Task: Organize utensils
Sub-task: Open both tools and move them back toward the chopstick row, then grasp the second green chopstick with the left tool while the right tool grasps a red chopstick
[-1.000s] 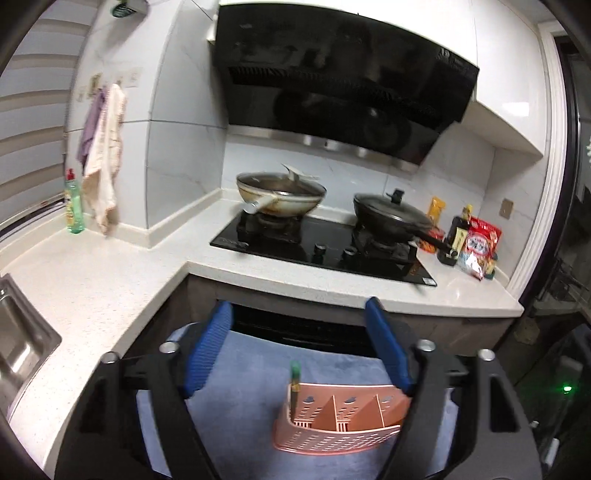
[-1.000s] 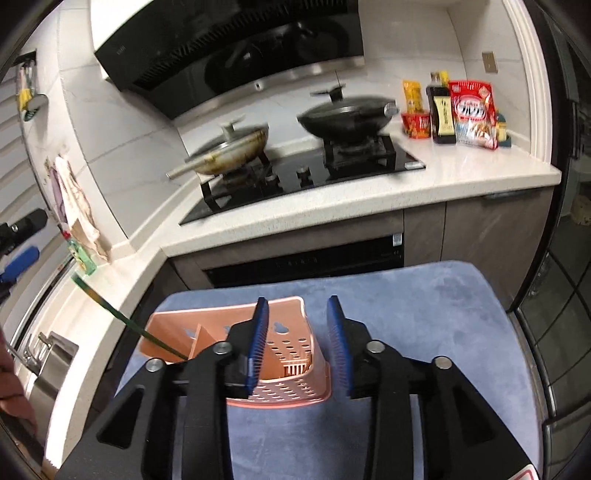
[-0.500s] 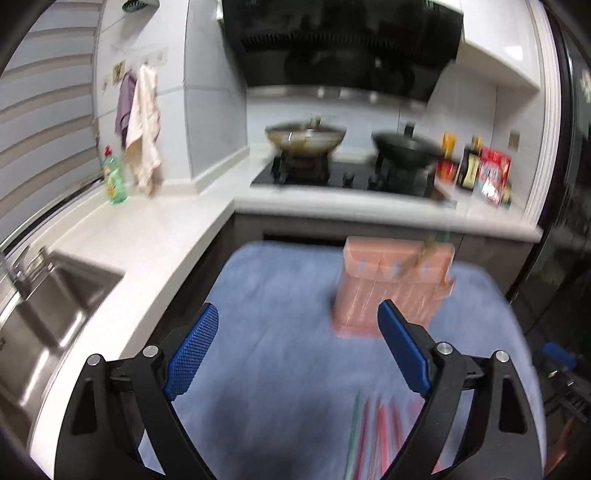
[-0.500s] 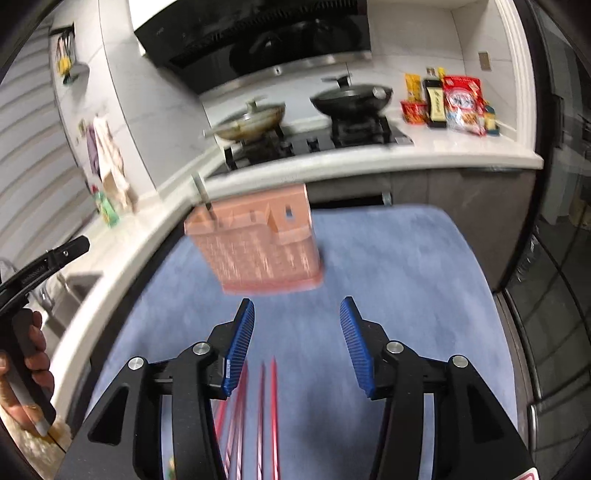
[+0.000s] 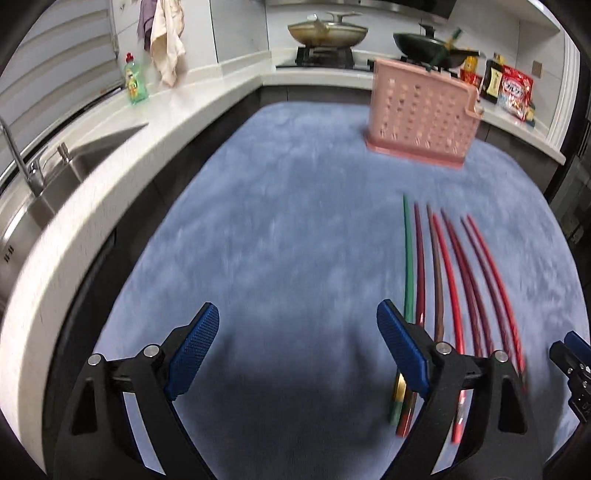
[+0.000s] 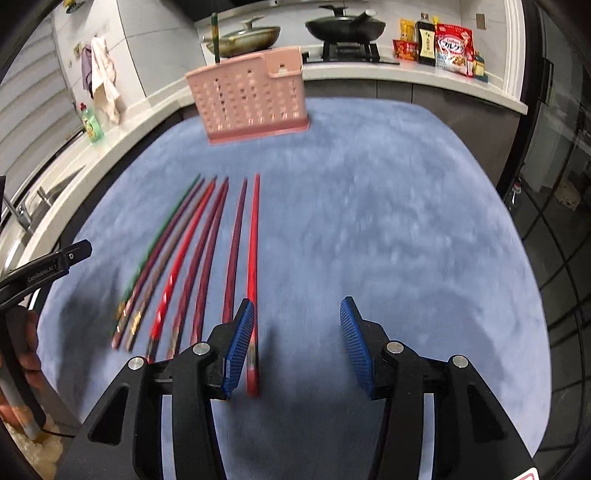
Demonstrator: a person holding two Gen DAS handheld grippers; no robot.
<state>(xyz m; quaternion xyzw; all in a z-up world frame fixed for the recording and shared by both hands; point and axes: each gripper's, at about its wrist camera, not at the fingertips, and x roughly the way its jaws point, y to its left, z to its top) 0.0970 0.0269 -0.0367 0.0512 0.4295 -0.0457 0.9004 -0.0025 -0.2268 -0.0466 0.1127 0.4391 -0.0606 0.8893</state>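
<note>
A pink perforated utensil holder (image 5: 421, 114) (image 6: 251, 99) stands upright at the far side of a blue mat, with one green chopstick (image 6: 214, 33) standing in it. Several chopsticks lie side by side on the mat: one green (image 5: 407, 258) (image 6: 162, 232), the others red and dark red (image 5: 448, 269) (image 6: 253, 251). My left gripper (image 5: 295, 347) is open and empty above the mat, the chopsticks by its right finger. My right gripper (image 6: 295, 343) is open and empty, its left finger beside the rightmost red chopstick.
The blue mat (image 5: 277, 229) (image 6: 388, 221) covers the work surface. A white L-shaped counter runs behind, with a sink (image 5: 48, 184), a green soap bottle (image 5: 135, 79), a stove with two pans (image 6: 343, 26) and food packets (image 6: 452, 48).
Both grippers have pulled back from the holder and tilted down toward the mat. The row of chopsticks has come into view, and the right gripper has opened wider.
</note>
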